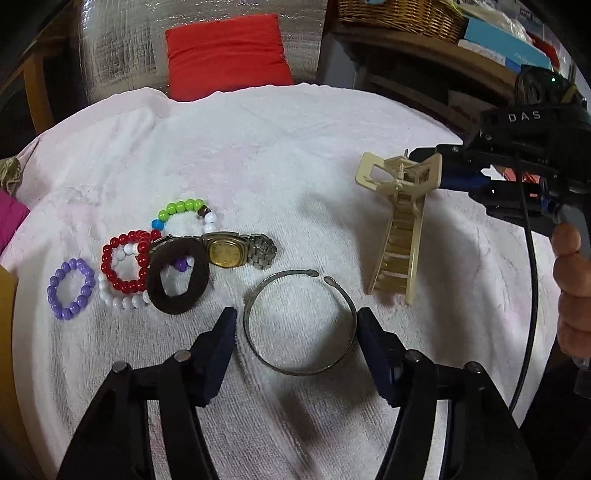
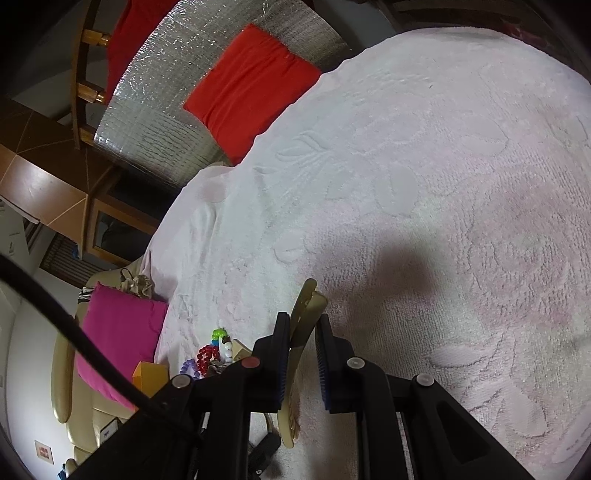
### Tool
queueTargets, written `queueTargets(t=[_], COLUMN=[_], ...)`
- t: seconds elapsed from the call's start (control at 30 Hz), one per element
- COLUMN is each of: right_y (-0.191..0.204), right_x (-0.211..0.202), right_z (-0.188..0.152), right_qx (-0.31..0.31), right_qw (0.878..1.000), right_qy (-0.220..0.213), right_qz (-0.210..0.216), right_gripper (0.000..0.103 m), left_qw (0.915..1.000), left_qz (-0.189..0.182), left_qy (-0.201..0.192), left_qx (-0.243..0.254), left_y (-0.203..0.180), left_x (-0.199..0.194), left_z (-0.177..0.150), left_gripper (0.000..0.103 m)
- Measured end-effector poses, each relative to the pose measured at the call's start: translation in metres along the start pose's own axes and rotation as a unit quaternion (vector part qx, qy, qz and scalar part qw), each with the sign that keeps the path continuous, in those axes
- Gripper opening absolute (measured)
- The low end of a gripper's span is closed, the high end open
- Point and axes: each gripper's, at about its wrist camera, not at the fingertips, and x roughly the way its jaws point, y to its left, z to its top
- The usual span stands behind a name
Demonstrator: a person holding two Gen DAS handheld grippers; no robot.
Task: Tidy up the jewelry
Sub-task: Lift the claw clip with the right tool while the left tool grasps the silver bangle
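Observation:
A silver open bangle (image 1: 263, 360) lies flat on the white towel (image 1: 258, 147). My left gripper (image 1: 295, 319) is open, with one finger on each side of the bangle and neither pad pressing on it. To the left lies a cluster: a purple bead bracelet (image 1: 70, 290), a red one (image 1: 123, 264), a white one (image 1: 125, 302), a green one (image 1: 181, 206), a brown hair tie (image 1: 177, 308) and a gold-faced watch (image 1: 225, 251). My right gripper (image 1: 430, 162) (image 2: 301, 321) is shut on a beige hair claw clip (image 1: 400, 236) (image 2: 308, 295), which hangs tilted above the towel.
A red cushion (image 1: 225, 55) leans on a silver foil backing behind the towel. A wicker basket (image 1: 399, 14) and boxes sit on a shelf at the back right. A pink cushion (image 2: 118, 332) lies off the towel's left edge. A person's hand (image 1: 572, 277) holds the right gripper.

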Motion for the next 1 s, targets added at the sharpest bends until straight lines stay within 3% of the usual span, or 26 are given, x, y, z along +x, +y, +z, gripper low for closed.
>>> queueTargets(t=[0.23,0.3,0.37,0.47,0.63,0.67,0.77,0.8,0.87,0.9,1.0], right_y=[0.020,0.030,0.041,0.057,0.063,0.059,0.043,0.039,0.033,0.032,0.034], right_x=[-0.008,-0.013,-0.017,-0.024,-0.018,-0.016,-0.015,-0.014,-0.006,-0.001,0.013], right_z=[-0.006,-0.010,-0.015,-0.024,-0.035,-0.035,-0.028,-0.025,-0.019,-0.016,-0.009], right_qx=[-0.050,-0.073,-0.096,-0.134,-0.148,-0.139,-0.090,-0.079,-0.071,-0.067,-0.067], right_qw=[0.998,0.996,0.994,0.988,0.987,0.988,0.995,0.996,0.997,0.997,0.997], right_qy=[-0.023,-0.035,-0.049,-0.072,-0.067,-0.061,-0.042,-0.037,-0.025,-0.018,-0.005], right_qz=[0.011,0.023,0.030,0.033,-0.001,-0.008,-0.022,-0.021,-0.032,-0.037,-0.027], right_gripper=[0.016,0.016,0.015,0.014,0.014,0.014,0.015,0.021,0.046,0.063,0.063], left_qw=[0.9991,0.9984,0.9971,0.9961,0.9966,0.9968,0.9968,0.9970,0.9978,0.9984,0.9990], left_qz=[-0.017,-0.024,-0.044,-0.040,-0.026,-0.024,-0.025,-0.026,-0.026,-0.022,-0.018], left_qy=[-0.025,-0.040,-0.053,-0.072,-0.046,-0.038,-0.031,-0.034,-0.040,-0.044,-0.040], left_qx=[-0.031,-0.033,-0.034,-0.034,-0.063,-0.065,-0.069,-0.064,-0.045,-0.030,-0.003], left_y=[0.018,0.021,0.026,0.031,0.056,0.058,0.056,0.052,0.041,0.033,0.019], left_x=[-0.033,-0.049,-0.067,-0.085,-0.082,-0.079,-0.076,-0.075,-0.073,-0.071,-0.061], left_z=[0.000,-0.003,-0.006,-0.012,-0.025,-0.027,-0.032,-0.031,-0.029,-0.025,-0.020], left_gripper=[0.065,0.013,0.014,0.014,0.015,0.021,0.053,0.059,0.060,0.062,0.065])
